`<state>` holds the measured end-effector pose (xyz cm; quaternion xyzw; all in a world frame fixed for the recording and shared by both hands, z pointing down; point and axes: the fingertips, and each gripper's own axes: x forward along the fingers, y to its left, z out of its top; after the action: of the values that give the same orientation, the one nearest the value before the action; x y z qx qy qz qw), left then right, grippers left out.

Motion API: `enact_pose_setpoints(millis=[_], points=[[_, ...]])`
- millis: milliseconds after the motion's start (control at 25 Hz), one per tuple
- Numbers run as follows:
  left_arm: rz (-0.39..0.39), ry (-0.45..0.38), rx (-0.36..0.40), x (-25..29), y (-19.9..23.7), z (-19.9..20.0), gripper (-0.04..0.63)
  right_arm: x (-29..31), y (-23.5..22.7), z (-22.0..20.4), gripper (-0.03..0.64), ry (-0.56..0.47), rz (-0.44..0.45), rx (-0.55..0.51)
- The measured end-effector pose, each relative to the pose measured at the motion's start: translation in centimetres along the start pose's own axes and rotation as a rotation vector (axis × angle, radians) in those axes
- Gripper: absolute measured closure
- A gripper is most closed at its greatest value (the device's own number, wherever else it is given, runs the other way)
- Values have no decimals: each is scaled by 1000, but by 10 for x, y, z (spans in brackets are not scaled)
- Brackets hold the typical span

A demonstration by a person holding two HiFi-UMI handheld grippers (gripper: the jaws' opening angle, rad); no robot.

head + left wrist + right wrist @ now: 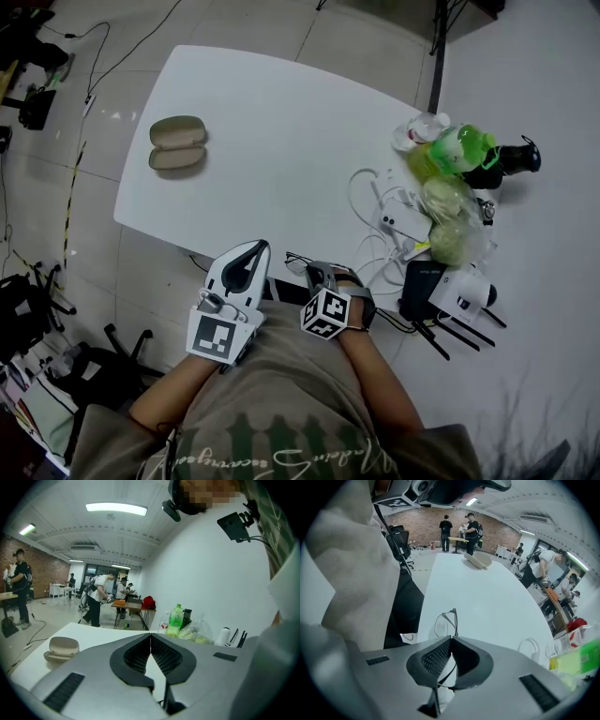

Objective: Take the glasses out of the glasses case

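Observation:
The beige glasses case (177, 143) lies open and empty-looking at the far left of the white table (281, 141); it also shows in the left gripper view as the case (61, 648) and far off in the right gripper view as the case (478, 560). Thin black-framed glasses (296, 262) hang at the table's near edge, close to the person's body. My right gripper (315, 274) is shut on the glasses (445, 623), whose lens sticks out past the jaw tips. My left gripper (247, 253) is beside it, jaws together with nothing between them.
Clutter fills the table's right end: a green bottle (459, 147), a plastic bag of green items (448, 220), white cables (375, 202), a black box with antennas (427, 281). Several people stand in the room behind (96, 597). A dark chair (103, 361) sits at lower left.

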<state>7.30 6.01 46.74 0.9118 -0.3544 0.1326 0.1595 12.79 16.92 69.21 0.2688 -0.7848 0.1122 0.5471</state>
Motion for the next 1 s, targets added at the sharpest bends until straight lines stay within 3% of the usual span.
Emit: enact_pose_setpoints(millis=[280,1000], points=[[-8,-12,27,0,-4,3,588,-1,1,-3,598,-1,-4,3],[-30,10,16,5,-13,-3,588,-1,4,-28,598,24,6,35]])
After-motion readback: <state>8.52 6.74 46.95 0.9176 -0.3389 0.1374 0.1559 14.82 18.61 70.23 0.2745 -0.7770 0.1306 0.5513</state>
